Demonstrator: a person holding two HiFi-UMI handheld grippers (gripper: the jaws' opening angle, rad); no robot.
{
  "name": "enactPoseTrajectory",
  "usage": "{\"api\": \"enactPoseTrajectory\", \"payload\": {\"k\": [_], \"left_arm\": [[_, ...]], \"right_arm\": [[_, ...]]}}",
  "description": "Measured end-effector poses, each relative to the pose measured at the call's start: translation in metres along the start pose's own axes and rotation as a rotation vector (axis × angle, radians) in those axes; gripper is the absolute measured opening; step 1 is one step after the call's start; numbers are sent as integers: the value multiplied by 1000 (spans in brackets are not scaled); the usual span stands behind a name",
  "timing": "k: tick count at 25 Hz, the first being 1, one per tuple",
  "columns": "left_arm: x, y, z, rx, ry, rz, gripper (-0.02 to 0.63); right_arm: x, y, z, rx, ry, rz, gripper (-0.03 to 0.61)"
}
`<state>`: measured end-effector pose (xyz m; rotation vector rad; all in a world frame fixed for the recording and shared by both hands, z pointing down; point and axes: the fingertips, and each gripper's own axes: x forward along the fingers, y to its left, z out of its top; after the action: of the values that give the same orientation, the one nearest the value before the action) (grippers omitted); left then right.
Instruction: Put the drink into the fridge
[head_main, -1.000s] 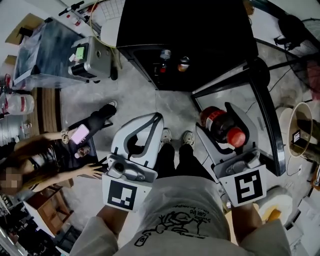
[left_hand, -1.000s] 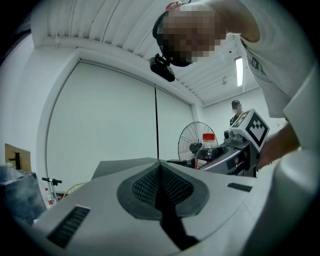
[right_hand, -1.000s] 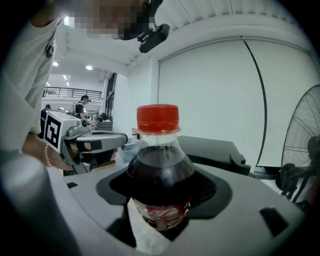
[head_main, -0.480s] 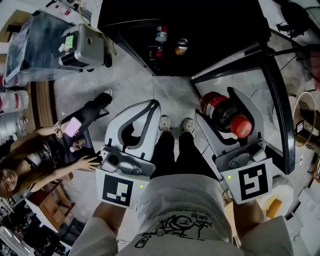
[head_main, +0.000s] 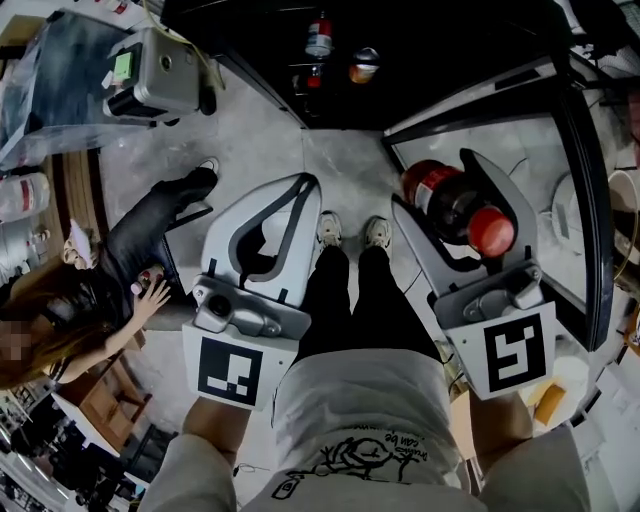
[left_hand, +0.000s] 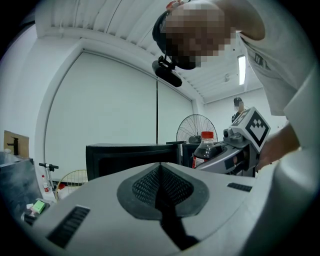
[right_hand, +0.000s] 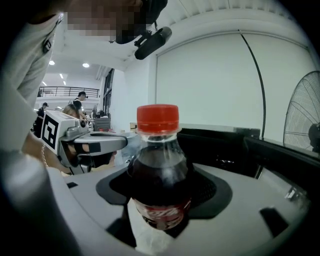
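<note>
The right claw (head_main: 437, 188) holds the drink (head_main: 455, 212) standing up, with the open fridge (head_main: 440, 50) ahead; the left claw (head_main: 306, 190) is closed and empty.

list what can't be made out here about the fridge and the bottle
Fridge, head view: interior too dark, top cut off by the frame edge; free shelf space unclear.
Containers inside it: too small to identify.
Bottle, right gripper view: lower part hidden between the jaws clamped on it.
</note>
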<state>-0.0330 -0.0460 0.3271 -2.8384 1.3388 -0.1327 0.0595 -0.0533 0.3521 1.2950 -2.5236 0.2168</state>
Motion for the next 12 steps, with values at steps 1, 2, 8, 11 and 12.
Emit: {"api": "enactPoseTrajectory", "payload": {"k": [1,2,8,11,12], "left_arm": [[0,0,-2,0,2,0,20],[0,0,-5,-1,4,0,20],[4,4,-23,-8,10,8,20],[4,3,-26,-12,11,10,20],[5,2,-29,-14,12,11,20]], "right_arm": [[1,0,-3,0,2,0,310],[2,0,-5,1,5,0,310],[10,-2,-20,4,12,0,311],[11,0,-24,1,19,1,311],[13,0,-26,2,19,1,311]]}}
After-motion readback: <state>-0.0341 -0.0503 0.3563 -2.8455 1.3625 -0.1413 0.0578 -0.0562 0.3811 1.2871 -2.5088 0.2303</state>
